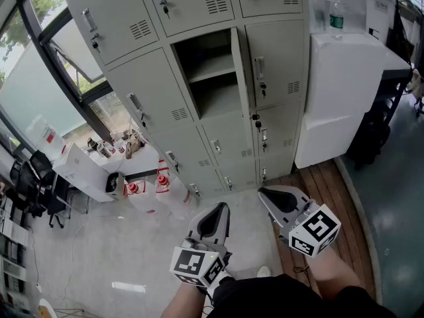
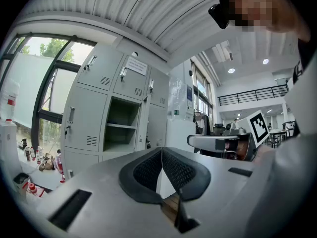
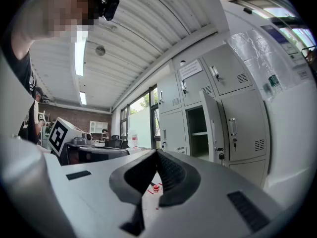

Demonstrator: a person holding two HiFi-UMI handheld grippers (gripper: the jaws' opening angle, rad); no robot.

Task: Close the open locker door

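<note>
The open locker door (image 1: 241, 78) stands in the middle column of the grey locker bank (image 1: 156, 105), far from the person. It is hinged on the right of its compartment and swung out towards the room, so the head view sees it almost edge-on. In the right gripper view the door (image 3: 213, 128) stands right of the jaw tips. The open compartment (image 1: 209, 75) holds one shelf. It is the only compartment standing open; every other door in view is shut, several with a key hanging at the lock.

Both hands hold their tools level and side by side, pointing at the lockers and well apart from them. The left gripper (image 1: 220, 211) sits near the person, and its own view shows its two pads pressed together at the tips with nothing between them (image 2: 162, 150). The right gripper (image 1: 267, 193) reaches a little farther. Its jaws are likewise closed and empty (image 3: 157, 152). There are two grippers, and each carries one marker cube: the left cube (image 1: 197, 265) and the right cube (image 1: 316, 230).

Right of the bank stands one white cabinet (image 1: 344, 91) with one green-labelled bottle (image 1: 336, 15) on top. On the floor at the left foot of the lockers are two red-capped white containers (image 1: 161, 184). Farther left runs a large window (image 1: 40, 58). A strip of wooden flooring (image 1: 324, 177) lies near the right gripper.
</note>
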